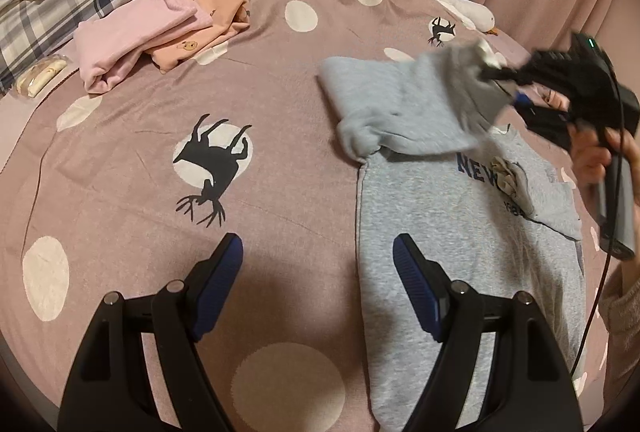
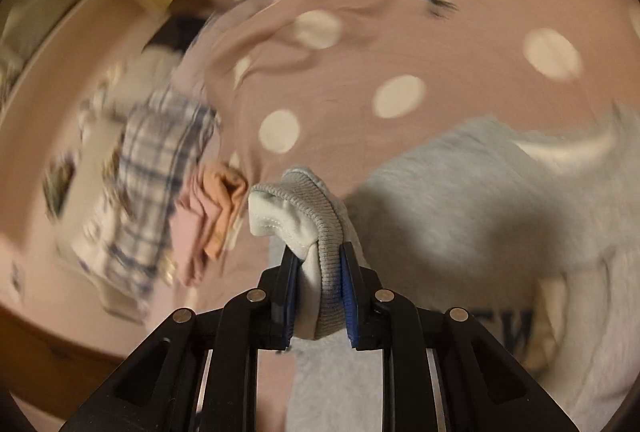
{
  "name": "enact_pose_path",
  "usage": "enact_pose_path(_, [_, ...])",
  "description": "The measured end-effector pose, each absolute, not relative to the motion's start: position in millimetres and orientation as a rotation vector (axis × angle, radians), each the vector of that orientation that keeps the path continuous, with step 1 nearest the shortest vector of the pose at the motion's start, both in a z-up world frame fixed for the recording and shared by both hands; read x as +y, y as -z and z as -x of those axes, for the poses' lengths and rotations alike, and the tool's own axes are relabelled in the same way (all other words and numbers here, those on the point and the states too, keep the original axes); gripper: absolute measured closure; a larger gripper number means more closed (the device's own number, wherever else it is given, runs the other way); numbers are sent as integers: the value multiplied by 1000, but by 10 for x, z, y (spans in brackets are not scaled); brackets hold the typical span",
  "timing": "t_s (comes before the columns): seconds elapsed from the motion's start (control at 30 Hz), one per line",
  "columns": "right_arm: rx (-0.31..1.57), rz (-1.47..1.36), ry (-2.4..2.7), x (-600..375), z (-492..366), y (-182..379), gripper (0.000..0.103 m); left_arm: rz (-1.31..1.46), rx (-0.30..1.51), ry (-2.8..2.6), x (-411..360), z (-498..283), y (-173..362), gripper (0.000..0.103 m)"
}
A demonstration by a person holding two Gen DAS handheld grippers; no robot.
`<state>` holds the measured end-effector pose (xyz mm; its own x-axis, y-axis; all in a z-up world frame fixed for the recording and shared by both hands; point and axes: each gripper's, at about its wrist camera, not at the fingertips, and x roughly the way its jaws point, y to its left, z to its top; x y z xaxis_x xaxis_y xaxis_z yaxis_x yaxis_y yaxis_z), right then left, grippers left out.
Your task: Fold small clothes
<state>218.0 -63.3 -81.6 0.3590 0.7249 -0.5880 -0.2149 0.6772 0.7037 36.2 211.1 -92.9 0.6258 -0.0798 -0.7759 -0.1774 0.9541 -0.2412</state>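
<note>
Lying on the bed (image 1: pixel 280 80), pink and orange folded clothes (image 1: pixel 152 32) are seen at far left. The left gripper (image 1: pixel 318 256) is held wide apart above the sweatshirt (image 1: pixel 460 252) edge. At right, the sleeve cuff (image 2: pixel 316 216) is clamped and lifted by the right gripper (image 2: pixel 318 272).

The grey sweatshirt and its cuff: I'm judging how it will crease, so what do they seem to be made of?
The grey sweatshirt looks like soft heathered cotton-type jersey, matte and speckled, with a paler fleecy inside. Its cuff, pinched in the right gripper, is ribbed knit with fine parallel ridges. The exact fibre can't be told.
</note>
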Motion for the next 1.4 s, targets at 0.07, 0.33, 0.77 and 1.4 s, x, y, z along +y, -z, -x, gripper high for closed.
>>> enact_pose_path(0.07, [1081, -648, -619, -775, -2165, 915, 82, 312, 907, -66, 2115, -372, 952, 25])
enact_pose_path(0.33, [1173, -748, -490, -1130, -2151, 1435, 72, 298, 932, -79, 2080, -352, 988, 25])
enact_pose_path(0.77, [1136, -573, -355, -1248, -2252, 1358, 68, 311, 945, -73, 2020, -305, 990, 24])
enact_pose_path(1.4, [1144, -366, -392, -1202, -2168, 1274, 95, 341, 971, -87, 2033, -308, 1049, 23])
